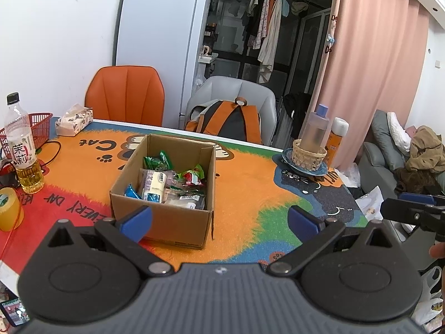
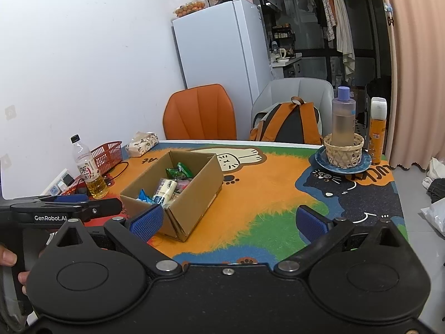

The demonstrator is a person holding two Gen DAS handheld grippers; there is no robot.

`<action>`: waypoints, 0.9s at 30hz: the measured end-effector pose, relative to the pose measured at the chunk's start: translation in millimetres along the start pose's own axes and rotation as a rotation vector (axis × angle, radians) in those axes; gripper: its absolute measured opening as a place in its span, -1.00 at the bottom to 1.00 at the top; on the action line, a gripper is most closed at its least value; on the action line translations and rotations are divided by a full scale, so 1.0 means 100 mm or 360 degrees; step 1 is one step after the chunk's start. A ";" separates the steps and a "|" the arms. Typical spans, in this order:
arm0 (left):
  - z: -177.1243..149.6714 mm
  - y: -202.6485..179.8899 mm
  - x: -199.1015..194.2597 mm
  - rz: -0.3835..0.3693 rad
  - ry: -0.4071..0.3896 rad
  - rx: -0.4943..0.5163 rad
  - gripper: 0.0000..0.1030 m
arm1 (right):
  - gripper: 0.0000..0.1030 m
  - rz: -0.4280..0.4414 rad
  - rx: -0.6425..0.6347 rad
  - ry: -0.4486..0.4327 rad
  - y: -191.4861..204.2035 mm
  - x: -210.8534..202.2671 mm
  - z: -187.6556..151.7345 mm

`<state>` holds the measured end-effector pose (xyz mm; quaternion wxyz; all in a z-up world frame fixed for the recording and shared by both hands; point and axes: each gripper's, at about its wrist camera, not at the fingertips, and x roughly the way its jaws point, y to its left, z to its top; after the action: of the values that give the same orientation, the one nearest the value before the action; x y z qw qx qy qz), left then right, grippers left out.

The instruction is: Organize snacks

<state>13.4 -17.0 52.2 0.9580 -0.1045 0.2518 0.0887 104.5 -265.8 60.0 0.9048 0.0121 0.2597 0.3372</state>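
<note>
An open cardboard box [image 1: 164, 217] stands on the colourful cat-print table mat [image 1: 250, 189]. Several wrapped snacks [image 1: 169, 183] lie inside it: green, blue, white and red packets. The box also shows in the right wrist view [image 2: 194, 203], with the snacks [image 2: 169, 189] inside. My left gripper [image 1: 219, 221] is open and empty, held just in front of the box. My right gripper [image 2: 229, 221] is open and empty, to the right of the box above the mat [image 2: 278, 194]. The right gripper's finger shows at the left view's right edge [image 1: 411, 211].
A tea bottle [image 1: 23, 150], red basket [image 1: 39, 128], tissue pack [image 1: 73, 119] and yellow tape roll [image 1: 9, 208] stand at the left. A blue plate [image 2: 319, 158] with a woven basket [image 2: 343, 150], a clear bottle and an orange spray can [image 2: 376, 130] sit at the far right. Two chairs stand behind.
</note>
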 end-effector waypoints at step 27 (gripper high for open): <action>-0.02 0.03 0.00 0.0013 -0.0009 -0.0008 1.00 | 1.00 -0.0007 -0.0020 -0.0006 0.05 -0.01 -0.02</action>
<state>11.5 -14.6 50.5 0.9581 -0.1055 0.2493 0.0935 100.1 -262.6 59.8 0.9061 0.0065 0.2559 0.3368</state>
